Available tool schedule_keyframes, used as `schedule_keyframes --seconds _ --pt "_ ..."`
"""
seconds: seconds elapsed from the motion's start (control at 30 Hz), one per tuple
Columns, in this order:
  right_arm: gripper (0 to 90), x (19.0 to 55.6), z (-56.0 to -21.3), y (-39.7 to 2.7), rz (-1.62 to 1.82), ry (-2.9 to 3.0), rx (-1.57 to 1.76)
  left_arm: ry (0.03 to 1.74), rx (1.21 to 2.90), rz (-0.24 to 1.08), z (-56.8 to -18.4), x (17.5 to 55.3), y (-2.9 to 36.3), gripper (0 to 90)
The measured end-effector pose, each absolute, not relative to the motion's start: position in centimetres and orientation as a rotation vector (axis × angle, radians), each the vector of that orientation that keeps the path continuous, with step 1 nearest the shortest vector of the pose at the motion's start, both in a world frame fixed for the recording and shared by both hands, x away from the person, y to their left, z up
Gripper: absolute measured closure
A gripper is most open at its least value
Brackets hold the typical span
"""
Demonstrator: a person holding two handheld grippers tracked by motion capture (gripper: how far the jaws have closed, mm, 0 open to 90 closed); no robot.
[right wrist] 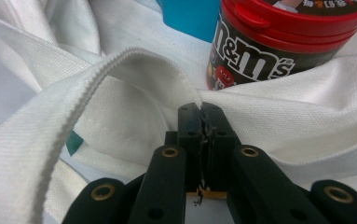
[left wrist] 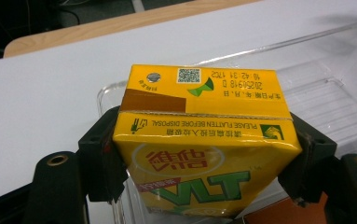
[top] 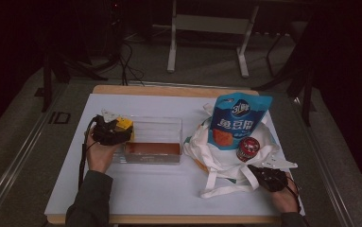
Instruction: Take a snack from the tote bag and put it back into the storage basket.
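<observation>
— Where's the left gripper [top: 115,128]?
— Left side of the table, mid-depth, forearm coming up from the near edge, jaws spread wide and clamped on something.
— And the right gripper [top: 269,177]?
— Near right corner, low, jaws pinched tight together, pointing left.

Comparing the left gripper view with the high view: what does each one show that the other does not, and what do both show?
Left gripper view alone: the print on the yellow drink carton, a QR code, a date stamp and green VLT lettering, and the black pads pressing on its two sides.

High view alone: the white tote bag, the blue snack pouch, the red-lidded candy jar and the right tongs at the bag's edge.

Both: the carton held by the left tongs over the clear plastic bin on the white table.
</observation>
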State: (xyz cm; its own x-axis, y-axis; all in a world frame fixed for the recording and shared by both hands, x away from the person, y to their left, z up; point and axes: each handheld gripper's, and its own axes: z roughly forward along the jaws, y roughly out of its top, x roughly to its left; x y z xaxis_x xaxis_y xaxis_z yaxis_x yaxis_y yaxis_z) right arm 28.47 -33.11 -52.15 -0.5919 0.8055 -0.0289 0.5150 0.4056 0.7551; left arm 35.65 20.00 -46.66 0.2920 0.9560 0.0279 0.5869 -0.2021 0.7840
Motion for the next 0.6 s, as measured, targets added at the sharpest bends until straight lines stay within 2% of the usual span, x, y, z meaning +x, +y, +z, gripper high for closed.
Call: schedule_keyframes --seconds 0.6 --pt "87.2 28.4 -52.1 -33.1 1.016 2.276 1.134 1.456 1.899 0.7 -47.0 34.2 19.8 27.1"
